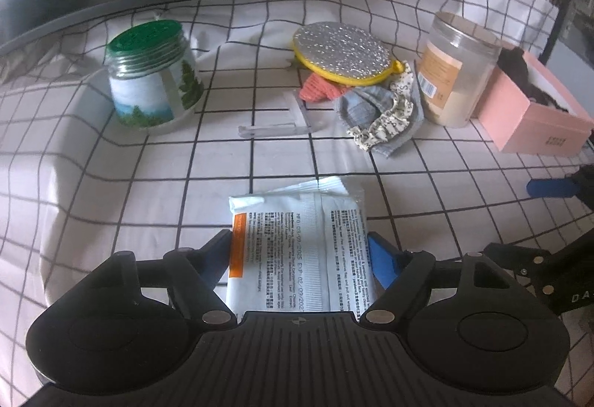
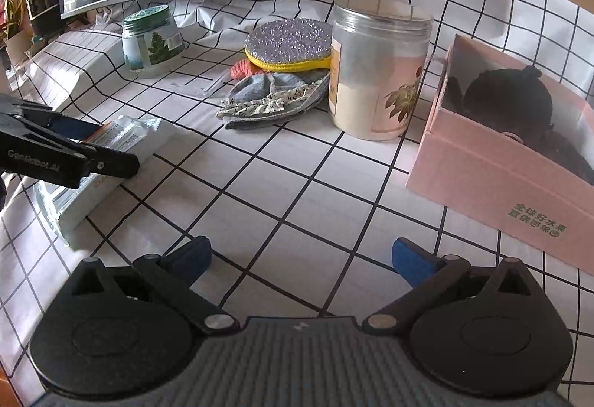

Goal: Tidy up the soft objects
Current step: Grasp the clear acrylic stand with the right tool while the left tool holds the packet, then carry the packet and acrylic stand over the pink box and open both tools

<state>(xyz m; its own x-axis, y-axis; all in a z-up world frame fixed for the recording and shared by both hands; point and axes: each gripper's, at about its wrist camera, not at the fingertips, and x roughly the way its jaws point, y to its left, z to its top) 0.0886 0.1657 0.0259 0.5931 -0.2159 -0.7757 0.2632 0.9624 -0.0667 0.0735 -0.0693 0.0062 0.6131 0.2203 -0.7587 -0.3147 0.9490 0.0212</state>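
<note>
Left gripper [image 1: 299, 251] was closed on the wipes pack [image 1: 297, 247], right gripper [image 2: 300, 256] wide open, empty; a level carry was advised.

Black claws [image 2: 300, 258] with blue fingertip pads [image 2: 412, 258].

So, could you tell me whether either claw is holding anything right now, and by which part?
The left claw grips the white wipes packet across its two long side edges; the right claw is open and empty.
</note>
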